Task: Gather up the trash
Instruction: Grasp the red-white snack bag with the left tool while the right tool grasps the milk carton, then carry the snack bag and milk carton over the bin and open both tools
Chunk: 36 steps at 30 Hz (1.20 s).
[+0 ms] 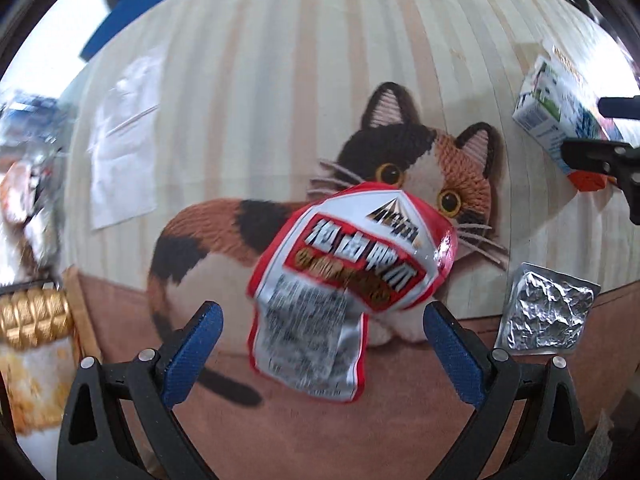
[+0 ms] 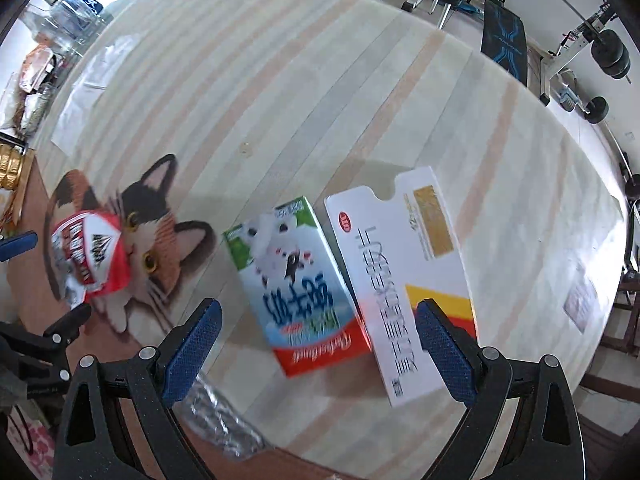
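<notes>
Left gripper [image 1: 320, 332]: blue-padded fingers [image 1: 192, 354] spread wide, nothing between them; they stand either side of the lower edge of the snack wrapper without touching it.

Snack wrapper [image 1: 344, 276]: red and white, crumpled, printed text on a white panel. Lies on the tablecloth, over the chest and chin of the printed cat [image 1: 420, 176]. In the right wrist view the same wrapper [image 2: 90, 258] sits at far left, covering part of the cat's face.

Foil blister sheet [image 1: 548, 314]: silver, crinkled, flat on the cloth to the right of the wrapper, apart from it, near the table's brown edge.

Right gripper [image 2: 318, 338]: fingers spread wide, gripping nothing, hovering above two cartons.

Milk carton [image 2: 298, 280]: white, green and red with a cow picture, lying on its side on the cloth. Also seen at the right edge of the left wrist view [image 1: 556, 112], behind the other gripper's black frame.

White box [image 2: 404, 288]: flat, long, yellow and red corner, grey lettering, lying just beside the milk carton on its right, edges touching or nearly so.

Tablecloth [image 2: 320, 92]: pale, striped, covers the round table.

Paper sheet [image 1: 120, 148]: white, flat on the cloth, well left of the cat.

Gold-topped container [image 1: 32, 316]: far left edge, blurred.
</notes>
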### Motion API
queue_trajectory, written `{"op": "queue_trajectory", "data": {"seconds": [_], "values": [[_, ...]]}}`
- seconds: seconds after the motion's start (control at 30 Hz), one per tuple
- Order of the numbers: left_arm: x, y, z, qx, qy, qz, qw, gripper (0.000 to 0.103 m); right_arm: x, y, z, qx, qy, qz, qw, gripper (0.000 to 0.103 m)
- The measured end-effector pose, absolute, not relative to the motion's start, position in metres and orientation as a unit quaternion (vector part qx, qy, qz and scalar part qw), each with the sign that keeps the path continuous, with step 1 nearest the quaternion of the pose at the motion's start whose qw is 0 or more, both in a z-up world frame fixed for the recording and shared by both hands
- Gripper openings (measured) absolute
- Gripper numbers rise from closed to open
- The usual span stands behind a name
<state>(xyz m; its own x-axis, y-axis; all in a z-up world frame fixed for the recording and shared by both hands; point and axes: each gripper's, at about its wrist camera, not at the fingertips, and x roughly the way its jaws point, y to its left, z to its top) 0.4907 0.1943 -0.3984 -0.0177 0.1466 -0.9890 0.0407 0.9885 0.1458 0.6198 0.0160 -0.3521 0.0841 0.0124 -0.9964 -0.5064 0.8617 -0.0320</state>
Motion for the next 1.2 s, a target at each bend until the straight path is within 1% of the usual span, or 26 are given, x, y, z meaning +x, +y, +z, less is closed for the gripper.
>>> {"op": "queue_trajectory", "data": {"seconds": [0.03,0.07,0.1,0.13,0.17,0.2,0.23,0.27,0.4,0.57,0.67,0.77,0.83,1.07,1.2], "values": [[0.494,0.193,-0.402,0.068,0.716,0.027,0.695,0.101,0.623,0.018,-0.358,-0.186,0.655,0.185,0.709,0.094],[0.496,0.191,-0.406,0.071,0.718,0.017,0.692,0.093,0.625,0.019,-0.362,-0.185,0.656,0.186,0.708,0.087],[0.498,0.189,-0.409,0.076,0.721,0.015,0.689,0.084,0.626,0.022,-0.366,-0.192,0.655,0.183,0.708,0.087],[0.5,0.188,-0.411,0.077,0.722,0.014,0.687,0.081,0.626,0.024,-0.366,-0.2,0.646,0.182,0.714,0.079],[0.5,0.187,-0.411,0.075,0.719,0.013,0.691,0.077,0.626,0.026,-0.364,-0.205,0.637,0.184,0.72,0.067],[0.499,0.186,-0.409,0.067,0.715,0.011,0.695,0.074,0.624,0.028,-0.361,-0.212,0.626,0.188,0.726,0.061],[0.498,0.185,-0.408,0.055,0.715,0.007,0.697,0.061,0.623,0.03,-0.36,-0.209,0.625,0.195,0.726,0.056],[0.497,0.185,-0.405,0.029,0.715,0.001,0.699,0.049,0.622,0.032,-0.358,-0.208,0.624,0.197,0.727,0.056],[0.481,0.179,-0.401,-0.004,0.715,0.031,0.698,0.047,0.616,0.032,-0.354,-0.193,0.625,0.21,0.727,0.055],[0.456,0.179,-0.404,-0.096,0.712,0.082,0.691,0.047,0.607,0.031,-0.368,-0.197,0.644,0.21,0.709,0.056],[0.45,0.177,-0.403,-0.106,0.7,0.103,0.698,0.049,0.607,0.033,-0.373,-0.21,0.646,0.202,0.706,0.056],[0.447,0.178,-0.396,-0.11,0.689,0.122,0.706,0.045,0.608,0.037,-0.376,-0.216,0.645,0.199,0.706,0.055],[0.432,0.18,-0.39,-0.114,0.681,0.128,0.712,0.044,0.606,0.035,-0.374,-0.209,0.644,0.202,0.708,0.055],[0.403,0.168,-0.343,-0.141,0.64,0.156,0.739,0.044,0.584,0.021,-0.345,-0.183,0.626,0.217,0.726,0.055],[0.374,0.168,-0.305,-0.16,0.607,0.175,0.759,0.044,0.56,0.013,-0.318,-0.168,0.616,0.231,0.734,0.054]]}}
